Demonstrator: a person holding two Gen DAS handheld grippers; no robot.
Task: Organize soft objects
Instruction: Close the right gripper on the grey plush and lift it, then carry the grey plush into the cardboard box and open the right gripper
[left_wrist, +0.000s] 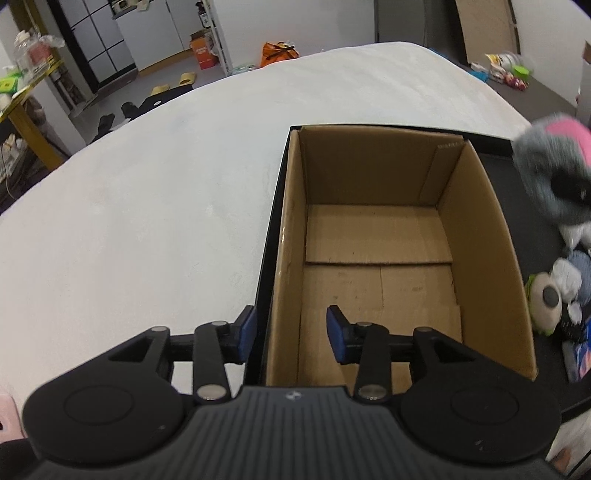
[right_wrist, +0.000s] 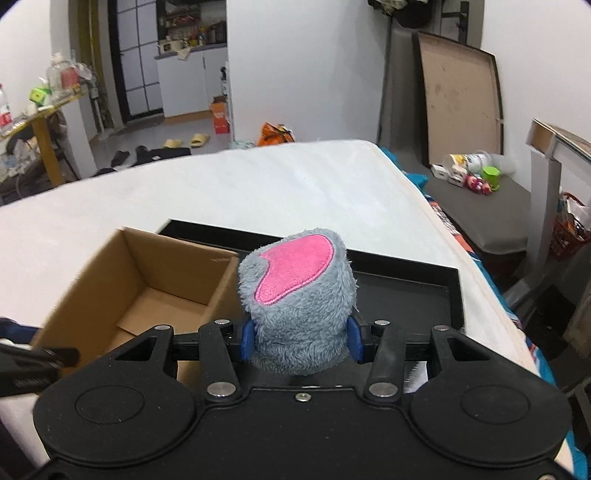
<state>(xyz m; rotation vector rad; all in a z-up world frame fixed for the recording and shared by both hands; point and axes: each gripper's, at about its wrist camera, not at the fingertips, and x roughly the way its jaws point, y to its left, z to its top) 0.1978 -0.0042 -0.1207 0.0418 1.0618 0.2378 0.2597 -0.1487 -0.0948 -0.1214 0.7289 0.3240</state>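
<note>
**White mattress carrying a black tray**

A mattress (right_wrist: 258, 184) with a white, slightly fuzzy cover fills most of both views, its far edge curving against the room floor beyond. Most of its surface is bare. Directly on it, toward the right side, lies a shallow black tray (right_wrist: 424, 291) with a raised rim. An open cardboard box (left_wrist: 369, 236) stands at the tray's left end, its left wall along the tray's left rim. At the tray's right end, in the left wrist view, a heap of small plush toys (left_wrist: 554, 291) lies beside the box.
</note>
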